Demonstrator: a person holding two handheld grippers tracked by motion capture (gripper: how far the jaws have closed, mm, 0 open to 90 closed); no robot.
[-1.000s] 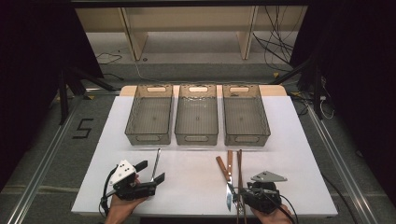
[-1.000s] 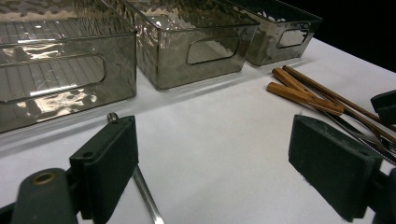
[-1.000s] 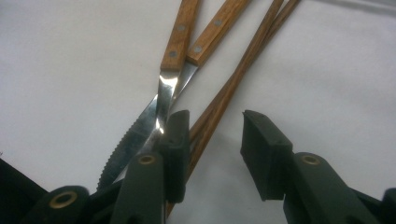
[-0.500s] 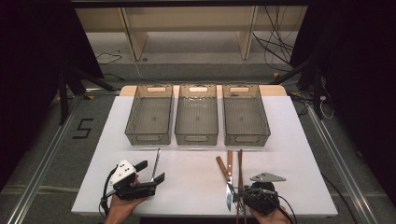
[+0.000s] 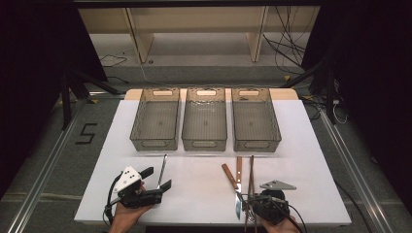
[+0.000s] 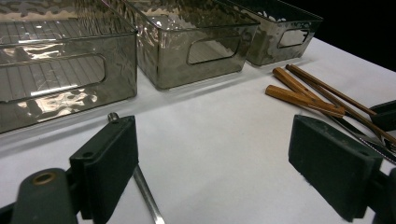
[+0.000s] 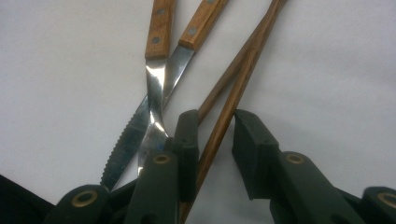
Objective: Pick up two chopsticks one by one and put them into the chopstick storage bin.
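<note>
Right gripper view: the right gripper (image 7: pixel 212 128) has its jaws partly apart astride the chopsticks (image 7: pixel 229 100), not yet clamped. Knife (image 7: pixel 140 121) and fork (image 7: pixel 156 88) lie crossed at ten o'clock. Judging by this, the pickup is starting; next, squeeze and lift. The left gripper (image 6: pixel 212 154) waits wide open, bins (image 5: pixel 204 119) at twelve.

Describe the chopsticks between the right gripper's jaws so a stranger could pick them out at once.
On the white table, look in front of the rightmost of the three bins, near the right gripper. Three wooden-looking items lie there: a knife, a fork and the chopsticks. The chopsticks are the rightmost, thin brown sticks with no metal, crossing between that gripper's open jaws.
</note>
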